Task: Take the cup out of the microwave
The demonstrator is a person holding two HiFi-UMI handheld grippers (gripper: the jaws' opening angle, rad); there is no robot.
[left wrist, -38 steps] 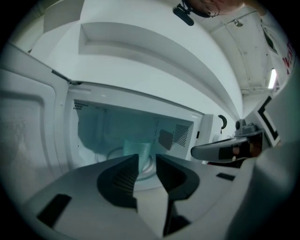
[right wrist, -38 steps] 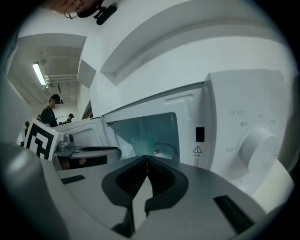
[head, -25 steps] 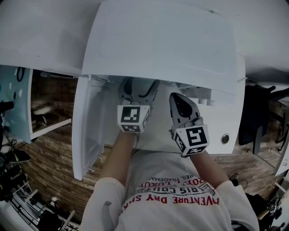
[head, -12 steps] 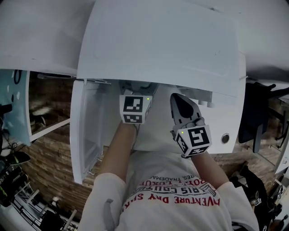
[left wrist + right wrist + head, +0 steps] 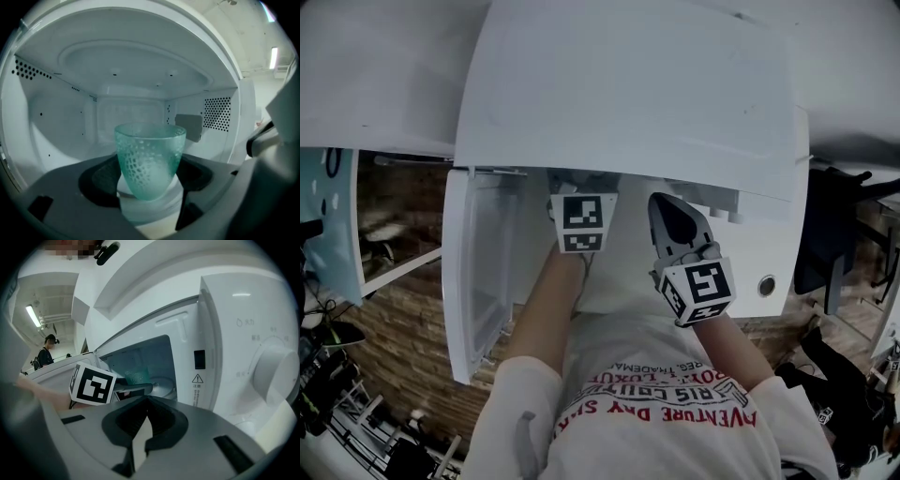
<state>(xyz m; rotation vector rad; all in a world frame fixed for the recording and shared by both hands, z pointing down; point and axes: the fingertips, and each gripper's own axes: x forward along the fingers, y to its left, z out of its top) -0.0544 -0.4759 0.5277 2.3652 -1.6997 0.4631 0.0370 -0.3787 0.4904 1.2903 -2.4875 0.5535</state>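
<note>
Both forearms (image 5: 546, 314) extended forward, grippers tipped slightly down. The right gripper (image 5: 148, 401) sat outside the microwave (image 5: 234, 357) front, jaws together, empty. The left gripper (image 5: 149, 178) reached inside it, jaws apart and just closing around the cup (image 5: 149, 157), which stood upright on the turntable (image 5: 152, 208).

Left arm (image 5: 546, 309): bare forearm stretched forward from a white sleeve, ahead of the right.
Left gripper (image 5: 149, 185): points forward and slightly down, marker cube on top.
Left jaws: wide apart, just been closing a little; the cup (image 5: 149, 154) stands between them, and no press on its sides can be made out.
Right arm (image 5: 741, 352): bent, held close to the body.
Right gripper (image 5: 147, 401): just beside the left, further back, tilted slightly down.
Right jaws: together, nothing between them.
</note>
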